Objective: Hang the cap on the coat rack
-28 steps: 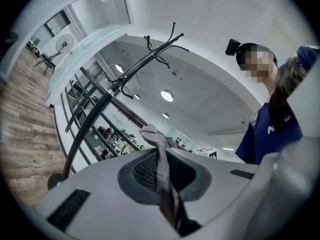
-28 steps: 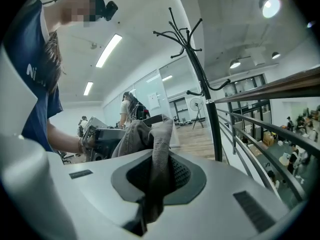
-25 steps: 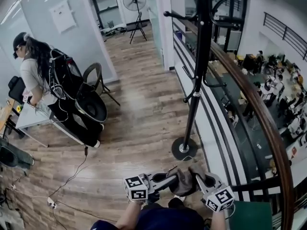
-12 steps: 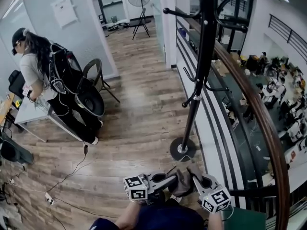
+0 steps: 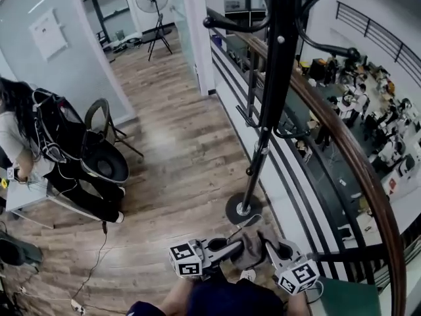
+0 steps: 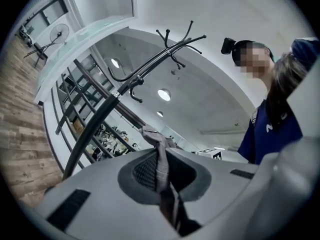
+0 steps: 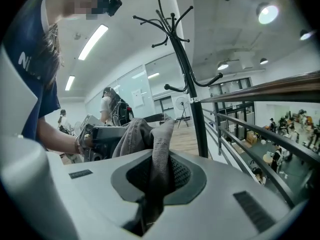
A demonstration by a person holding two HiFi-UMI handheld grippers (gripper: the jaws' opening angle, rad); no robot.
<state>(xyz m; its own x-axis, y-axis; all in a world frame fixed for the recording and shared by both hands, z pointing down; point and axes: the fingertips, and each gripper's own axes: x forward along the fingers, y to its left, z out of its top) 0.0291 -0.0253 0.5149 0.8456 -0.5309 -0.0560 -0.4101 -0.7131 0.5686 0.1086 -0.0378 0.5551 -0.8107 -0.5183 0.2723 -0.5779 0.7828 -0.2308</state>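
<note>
Cap (image 5: pixel 251 247) fabric sits bunched between the two grippers, held low in front of the person. The left gripper (image 5: pixel 237 247) reaches in roughly level from the left, its jaws pinched tight on a grey fold. The right gripper (image 5: pixel 266 243) angles in from the right, its jaws clamped on the opposite edge. The coat rack (image 5: pixel 264 137) stands just ahead beside the railing (image 5: pixel 355 157), its hooks empty.

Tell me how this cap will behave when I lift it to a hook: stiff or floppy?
Probably floppy: the cap bunches into folds between the left tool and right tool. Likely light, since two thin pinches carry it. It may sag shut near the coat rack, so spread it first.
</note>
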